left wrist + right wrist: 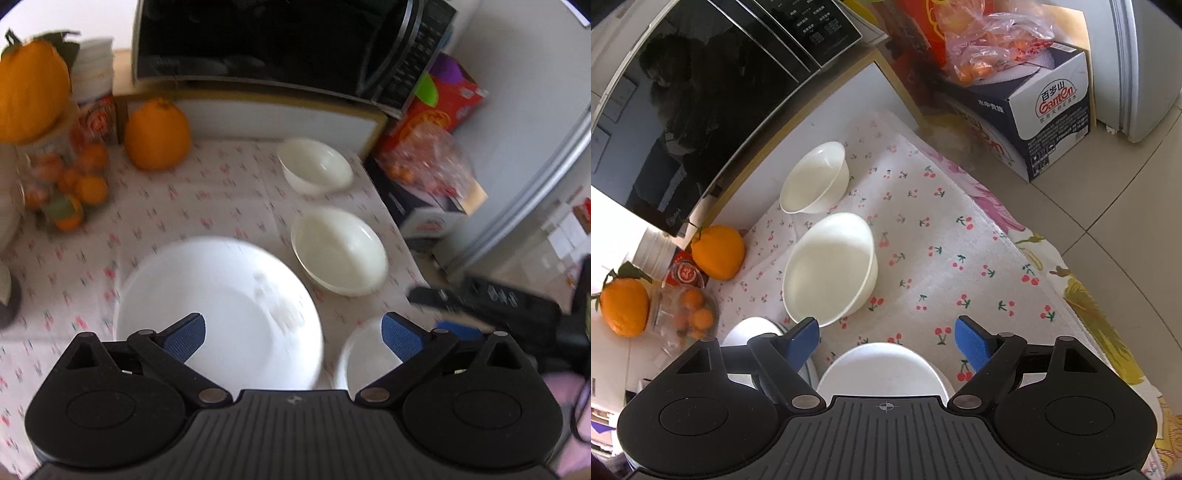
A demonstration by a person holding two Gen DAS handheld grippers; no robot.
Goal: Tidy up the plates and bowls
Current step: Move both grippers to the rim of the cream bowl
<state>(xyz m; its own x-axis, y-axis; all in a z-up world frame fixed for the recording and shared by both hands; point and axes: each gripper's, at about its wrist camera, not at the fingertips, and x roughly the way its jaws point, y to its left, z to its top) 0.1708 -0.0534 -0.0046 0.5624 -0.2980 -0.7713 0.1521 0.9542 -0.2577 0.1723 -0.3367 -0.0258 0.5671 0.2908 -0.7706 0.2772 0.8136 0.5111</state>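
A large white plate (218,306) lies on the cherry-print cloth (166,206), blurred, below my left gripper (293,338). That gripper stands wide open, gripping nothing. A small white dish (365,358) sits under its right finger. Beyond them stand a medium white bowl (338,251) and a smaller bowl (314,170). My right gripper (886,341) is open over the small dish (886,369) without pressing on it. In the right wrist view the medium bowl (831,269) and small bowl (816,179) stand ahead. The plate's edge (753,328) shows at the left.
A black microwave (280,44) stands behind the cloth. Large oranges (157,134) and a jar of small ones (62,184) crowd the left. Cardboard boxes (1045,110) with a bag of fruit stand beyond the table's right edge, above the tiled floor (1126,221).
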